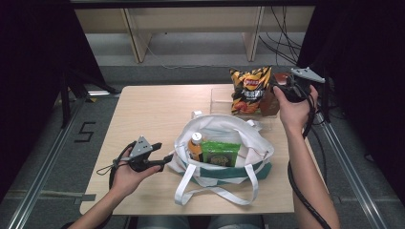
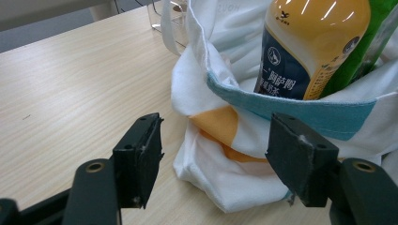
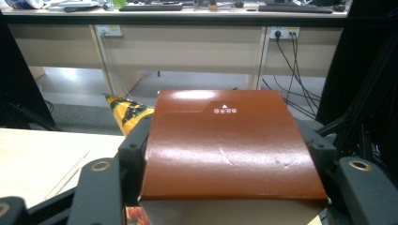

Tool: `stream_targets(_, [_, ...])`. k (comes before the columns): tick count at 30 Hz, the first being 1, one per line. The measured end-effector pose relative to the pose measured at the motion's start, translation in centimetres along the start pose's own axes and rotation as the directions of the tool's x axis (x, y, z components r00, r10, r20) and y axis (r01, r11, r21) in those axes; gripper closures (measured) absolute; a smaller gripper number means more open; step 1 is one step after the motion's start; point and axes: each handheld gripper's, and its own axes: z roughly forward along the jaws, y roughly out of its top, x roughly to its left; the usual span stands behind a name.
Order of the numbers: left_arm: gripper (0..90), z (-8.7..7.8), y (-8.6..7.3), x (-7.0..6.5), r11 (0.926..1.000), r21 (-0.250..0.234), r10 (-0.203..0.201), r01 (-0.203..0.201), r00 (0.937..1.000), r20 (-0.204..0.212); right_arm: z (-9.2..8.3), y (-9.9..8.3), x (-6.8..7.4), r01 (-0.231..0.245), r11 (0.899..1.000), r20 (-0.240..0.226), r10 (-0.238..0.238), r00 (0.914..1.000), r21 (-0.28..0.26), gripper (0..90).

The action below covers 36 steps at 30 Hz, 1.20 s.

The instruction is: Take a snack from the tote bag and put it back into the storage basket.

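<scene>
My left tongs (image 2: 213, 159) hang released at the tote bag's (image 2: 225, 173) near-left corner; right tongs (image 3: 225, 159) clench the stiff, light, glossy brown box (image 3: 225, 145) by its sides, far right over the counter (image 1: 153, 114).

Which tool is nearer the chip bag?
Right. The right tool, clamping a brown box, sits just beside the chip bag; the left tool is open at the tote bag's near edge.

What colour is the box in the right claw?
Glossy reddish-brown box, clearest in the right gripper view.
</scene>
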Motion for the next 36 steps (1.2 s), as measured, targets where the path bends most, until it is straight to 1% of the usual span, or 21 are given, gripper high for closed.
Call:
stream_targets(1, [35.2,0.0,0.0,0.0,1.0,0.0,0.0,0.0,1.0,0.0,0.0,0.0,0.1,-0.01,1.0,-0.001,0.01,0.9999,0.01,37.9])
stream_targets(4, [35.2,0.0,0.0,0.0,1.0,0.0,-0.003,0.003,1.0,0.001,0.1,0.0,0.1,-0.005,1.0,0.006,0.005,1.0,0.01,37.9])
stream_targets(5, [35.2,0.0,0.0,0.0,1.0,0.0,0.003,-0.003,1.0,0.001,0.1,0.0,0.2,-0.003,1.0,0.007,0.003,1.0,0.01,37.9])
stream_targets(10, [35.2,0.0,0.0,0.0,1.0,0.0,-0.001,0.001,1.0,0.004,0.3,-0.1,0.3,-0.014,1.0,0.013,0.014,0.9998,0.011,37.9])
stream_targets(11, [35.2,0.0,0.0,0.0,1.0,0.0,-0.001,0.001,1.0,0.004,0.3,-0.1,0.4,-0.013,1.0,0.016,0.012,0.9998,0.017,37.9])
stream_targets(12, [35.2,0.0,0.0,0.1,1.0,0.0,0.001,-0.001,1.0,0.004,0.3,-0.1,0.3,0.004,1.0,0.02,-0.004,0.9998,0.017,37.9])
stream_targets(15, [35.1,0.0,0.0,0.0,1.0,0.001,0.002,-0.002,1.0,0.0,0.5,-0.3,0.3,-0.006,1.0,0.025,0.006,0.9997,0.023,37.8])
stream_targets(17, [35.1,0.0,0.0,0.0,1.0,0.001,0.0,0.0,1.0,0.006,0.6,-0.4,0.4,-0.018,0.999,0.029,0.017,0.9994,0.029,37.9])
stream_targets(18, [35.1,0.0,0.0,0.0,1.0,0.001,0.0,0.0,1.0,0.006,0.7,-0.5,0.4,0.001,1.0,0.032,-0.002,0.9995,0.029,37.9])
stream_targets(20, [35.1,0.0,0.0,0.0,1.0,0.001,0.0,0.0,1.0,0.006,0.7,-0.6,0.3,-0.006,0.999,0.031,0.005,0.9995,0.037,37.9])
stream_targets(21, [35.1,0.0,0.0,0.0,1.0,0.0,0.0,0.0,1.0,0.005,0.9,-0.7,0.1,0.011,0.999,0.024,-0.012,0.9996,0.033,37.9])
stream_targets(22, [35.1,0.0,0.0,0.0,1.0,0.0,0.0,0.0,1.0,0.005,1.0,-0.7,0.3,0.0,0.999,0.034,-0.001,0.9994,0.042,37.9])
stream_targets(23, [35.1,0.0,0.0,0.0,1.0,0.001,0.0,0.0,1.0,0.005,1.0,-0.8,0.3,0.001,0.999,0.039,-0.003,0.9992,0.051,37.9])
stream_targets(24, [35.1,0.0,0.0,0.1,1.0,0.001,-0.001,0.001,1.0,0.005,1.1,-0.8,0.3,-0.014,0.998,0.038,0.012,0.9992,0.058,37.8])
stream_targets(25, [35.1,0.0,0.0,0.1,1.0,0.001,-0.001,0.001,1.0,0.005,1.1,-0.8,0.3,-0.014,0.998,0.038,0.012,0.9992,0.058,37.8])
stream_targets(26, [35.1,0.0,0.0,0.1,1.0,0.001,-0.001,0.001,1.0,0.005,1.2,-0.8,0.2,-0.002,0.998,0.038,0.0,0.9993,0.059,37.9])
stream_targets(30, [35.1,0.0,0.0,0.1,1.0,0.001,0.001,-0.001,1.0,0.004,1.5,-1.1,0.2,-0.009,0.997,0.039,0.006,0.9992,0.076,37.8])
stream_targets(31, [35.1,0.0,0.0,0.1,1.0,0.001,0.001,-0.001,1.0,0.005,1.6,-1.2,0.2,-0.018,0.997,0.039,0.015,0.9991,0.081,37.8])
stream_targets(32, [35.1,0.0,0.0,0.1,1.0,0.001,-0.001,0.001,1.0,0.005,1.7,-1.3,0.1,-0.003,0.997,0.039,0.0,0.9992,0.079,37.8])
stream_targets(33, [35.1,0.0,0.0,0.1,1.0,0.0,0.0,0.0,1.0,0.005,1.9,-1.5,0.2,-0.016,0.996,0.042,0.012,0.999,0.09,37.8])
stream_targets(36, [35.1,0.0,0.0,0.1,1.0,0.001,0.0,0.0,1.0,0.0,2.2,-1.8,0.2,-0.021,0.994,0.044,0.017,0.9989,0.107,37.7])
